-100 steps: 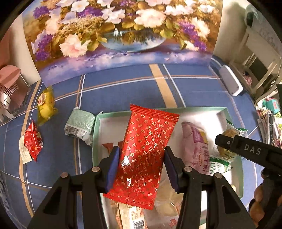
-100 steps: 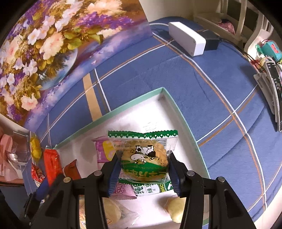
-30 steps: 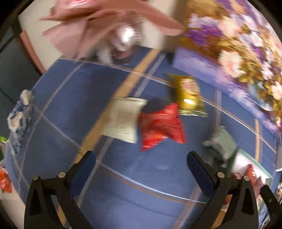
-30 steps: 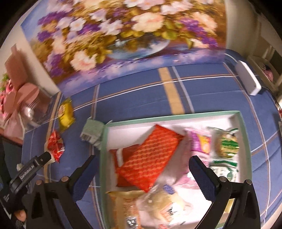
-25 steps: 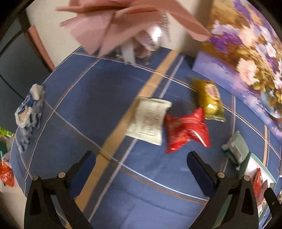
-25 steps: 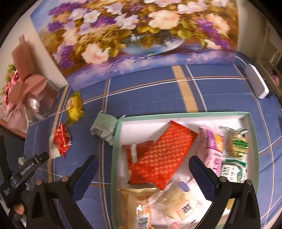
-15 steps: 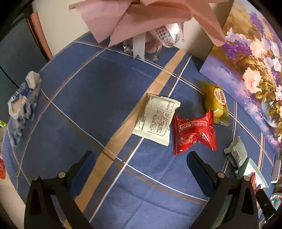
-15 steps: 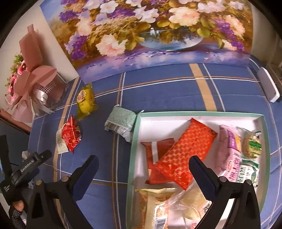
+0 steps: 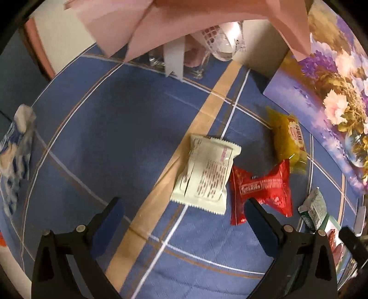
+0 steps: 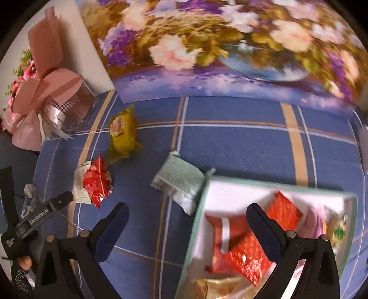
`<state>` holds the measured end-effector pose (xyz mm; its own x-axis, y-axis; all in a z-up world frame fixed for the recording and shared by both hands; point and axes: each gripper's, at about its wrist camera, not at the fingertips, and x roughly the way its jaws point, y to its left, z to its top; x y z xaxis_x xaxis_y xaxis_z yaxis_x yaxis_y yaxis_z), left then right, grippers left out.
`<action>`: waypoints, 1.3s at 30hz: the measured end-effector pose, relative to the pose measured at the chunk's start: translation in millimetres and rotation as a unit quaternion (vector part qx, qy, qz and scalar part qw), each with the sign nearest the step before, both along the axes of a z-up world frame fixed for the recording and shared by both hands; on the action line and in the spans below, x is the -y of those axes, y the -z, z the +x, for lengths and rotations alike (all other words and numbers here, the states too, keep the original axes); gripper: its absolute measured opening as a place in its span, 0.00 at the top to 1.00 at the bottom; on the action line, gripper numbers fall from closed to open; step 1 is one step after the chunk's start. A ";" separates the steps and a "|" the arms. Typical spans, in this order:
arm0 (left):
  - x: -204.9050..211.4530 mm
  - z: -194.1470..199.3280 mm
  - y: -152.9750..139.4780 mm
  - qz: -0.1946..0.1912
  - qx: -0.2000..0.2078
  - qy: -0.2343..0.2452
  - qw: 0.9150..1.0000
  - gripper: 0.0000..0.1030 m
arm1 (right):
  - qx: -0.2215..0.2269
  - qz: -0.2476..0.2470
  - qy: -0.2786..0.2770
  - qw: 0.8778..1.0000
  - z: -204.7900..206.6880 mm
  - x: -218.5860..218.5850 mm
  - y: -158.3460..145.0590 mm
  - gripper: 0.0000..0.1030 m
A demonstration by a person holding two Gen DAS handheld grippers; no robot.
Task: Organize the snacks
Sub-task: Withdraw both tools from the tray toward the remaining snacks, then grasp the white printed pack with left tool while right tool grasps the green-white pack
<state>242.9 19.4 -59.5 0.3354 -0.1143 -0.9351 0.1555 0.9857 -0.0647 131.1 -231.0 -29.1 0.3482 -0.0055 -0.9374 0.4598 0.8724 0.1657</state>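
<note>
Left gripper [image 9: 181, 220]: fingers spread wide, holding nothing, hovering over the blue plaid tablecloth [image 9: 110, 128].
Right gripper [image 10: 187, 224]: fingers spread wide, holding nothing; the left finger is over bare cloth, the right finger over the tray.
White snack packet [image 9: 205, 178]: lies printed side up just ahead of the left gripper's fingers, nearer the right one, across a tan stripe.
Red snack packet [image 9: 261, 186]: touches the white packet's right edge, just ahead of the left gripper's right fingertip.
Yellow snack packet [image 9: 288, 142]: beyond the red one, its near end touching it.
Pale green snack packet [image 10: 180, 184]: ahead of the gap in the right gripper's fingers, touching the tray's near-left corner.
Tray [image 10: 276, 184]: white inside with a green rim, holding red packets [image 10: 248, 248] and others under the right gripper's right finger.
Open room: bare cloth lies to the left of and behind the left gripper's left finger, and ahead of the tray up to the flower painting [image 10: 207, 46].
Edges: a pink wrapped bouquet [image 9: 184, 20] overhangs the far side in the left view; the painting closes off the right.
Hard to make out: the tray's contents are motion-blurred and cut off at the right and bottom; a blue-and-white wrapper [image 9: 16, 147] at the far left is blurred; the person's hand [image 10: 21, 266] is mostly hidden.
</note>
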 end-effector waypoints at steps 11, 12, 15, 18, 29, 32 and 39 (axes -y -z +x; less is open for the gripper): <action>12.3 35.5 30.7 0.016 -0.031 0.029 0.999 0.01 | -0.069 -0.044 -0.090 0.993 54.5 -19.0 38.2 0.00; 13.6 37.4 33.9 0.017 -0.034 0.030 0.999 0.01 | -0.078 -0.047 -0.094 0.991 56.9 -19.7 44.4 0.00; 17.0 42.4 43.3 0.021 -0.040 0.035 0.998 0.00 | -0.089 -0.068 -0.106 0.988 62.1 -21.1 53.9 0.00; 21.6 48.0 50.1 0.026 -0.040 0.037 0.998 0.01 | -0.098 -0.072 -0.120 0.985 67.7 -22.2 61.3 0.00; 30.7 49.8 47.1 0.045 0.001 0.039 0.998 0.23 | -0.100 -0.101 -0.149 0.979 68.6 -24.5 73.7 0.20; 31.8 51.2 43.9 0.042 0.006 0.039 0.998 0.33 | -0.095 -0.102 -0.149 0.979 64.7 -29.2 70.3 0.27; 21.2 49.9 36.0 0.040 0.014 0.035 0.998 0.46 | -0.080 -0.099 -0.141 0.982 69.2 -33.0 63.6 0.33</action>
<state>292.8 -1.8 -95.5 0.3556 -0.0644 -0.9324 0.2254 0.9741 0.0187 200.3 -198.0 -92.7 0.2095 -0.1174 -0.9707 0.2020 0.9765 -0.0745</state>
